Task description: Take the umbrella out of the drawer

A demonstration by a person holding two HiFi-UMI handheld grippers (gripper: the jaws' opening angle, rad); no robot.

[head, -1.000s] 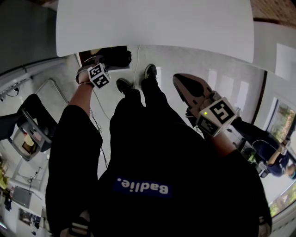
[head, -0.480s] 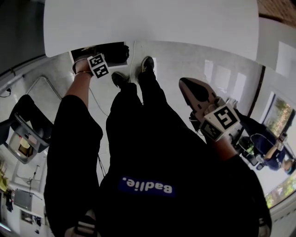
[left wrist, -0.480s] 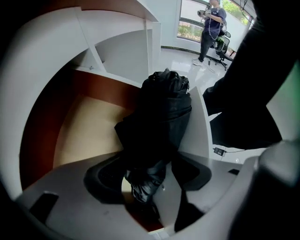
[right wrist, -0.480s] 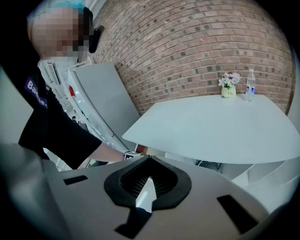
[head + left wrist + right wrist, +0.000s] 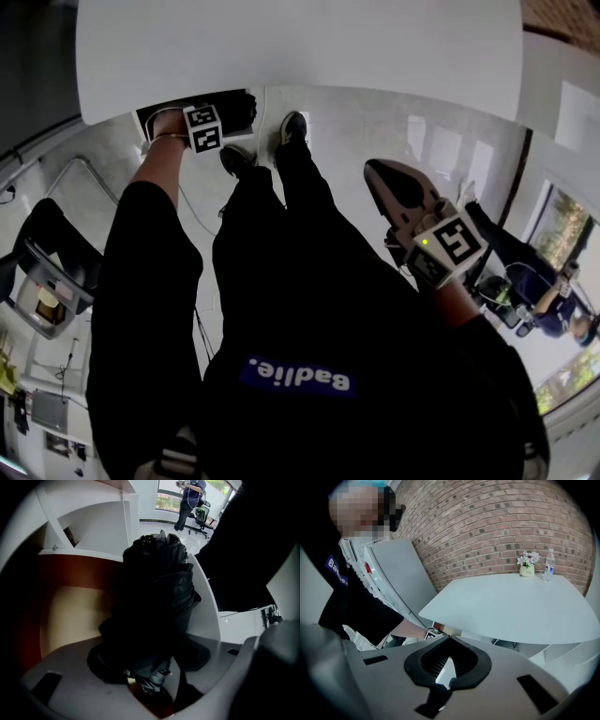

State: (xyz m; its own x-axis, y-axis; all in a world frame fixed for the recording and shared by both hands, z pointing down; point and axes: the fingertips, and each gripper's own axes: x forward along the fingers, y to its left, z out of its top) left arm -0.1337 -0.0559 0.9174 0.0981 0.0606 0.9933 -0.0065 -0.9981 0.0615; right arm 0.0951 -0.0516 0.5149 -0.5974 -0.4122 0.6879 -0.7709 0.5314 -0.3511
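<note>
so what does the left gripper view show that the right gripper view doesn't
Only left: the black umbrella in the drawer, between the jaws of the left gripper, which have just been opening. Only right: the brick wall, white tabletop with flowers and bottle, and the shut right gripper. Both: the person's black clothing.

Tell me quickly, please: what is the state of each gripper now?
Left gripper: jaws open, just opened wider, standing around the black folded fabric umbrella, not pressing on it.
Right gripper: jaws shut, nothing between them.
</note>
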